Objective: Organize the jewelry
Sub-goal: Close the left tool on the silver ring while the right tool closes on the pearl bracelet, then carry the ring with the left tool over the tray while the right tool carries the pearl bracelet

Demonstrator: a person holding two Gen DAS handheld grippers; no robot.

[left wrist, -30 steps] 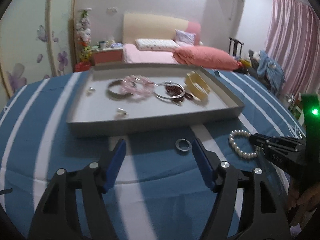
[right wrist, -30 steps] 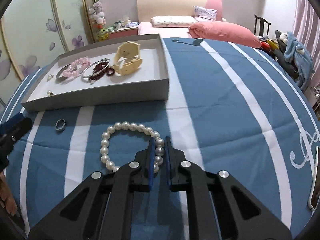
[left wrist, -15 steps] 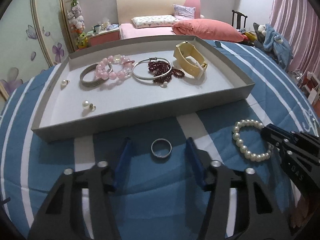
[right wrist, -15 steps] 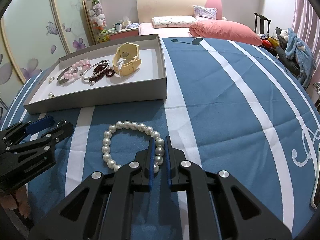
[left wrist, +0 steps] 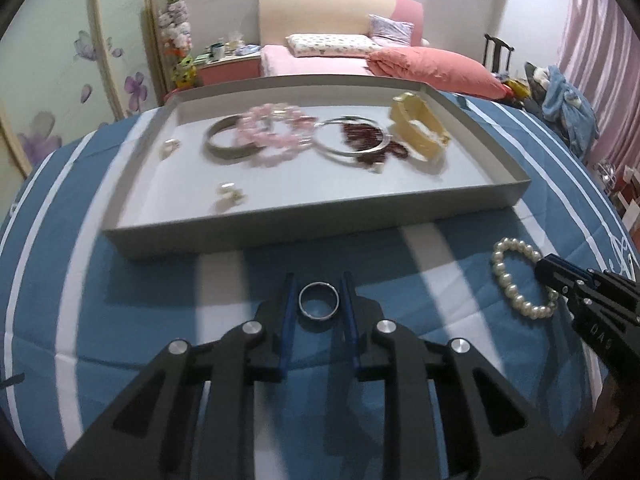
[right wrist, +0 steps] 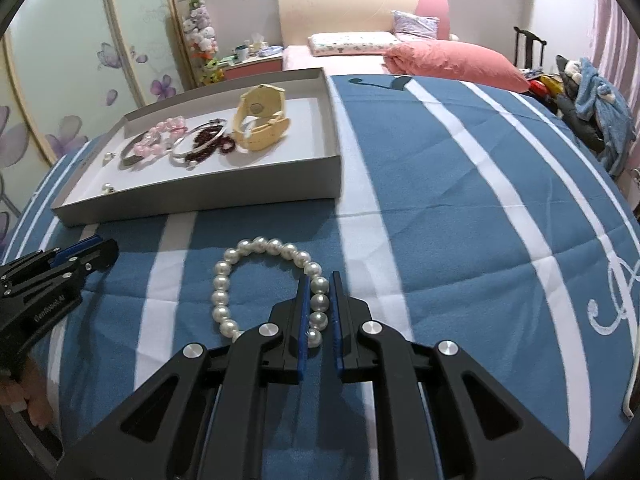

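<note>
A silver ring [left wrist: 319,301] lies on the blue striped cloth in front of the grey tray [left wrist: 312,220]. My left gripper [left wrist: 318,286] is closed around the ring, a blue finger on each side. A white pearl bracelet [right wrist: 264,288] lies on the cloth to the right. My right gripper [right wrist: 319,280] is shut on the bracelet's right side, low on the cloth. The tray [right wrist: 200,196] holds a cream watch [right wrist: 260,120], a pink bead bracelet [left wrist: 272,132], silver bangles [left wrist: 352,142], dark red beads and small pearl earrings [left wrist: 228,196].
The cloth-covered table [right wrist: 460,200] stretches right with blue and white stripes. A bed with pink pillows [right wrist: 452,60] stands behind. A white cable [right wrist: 634,380] lies at the table's right edge.
My left gripper has moved down over the ring and its fingers have closed in on it from wide open. My right gripper stays clamped on the pearl bracelet.
</note>
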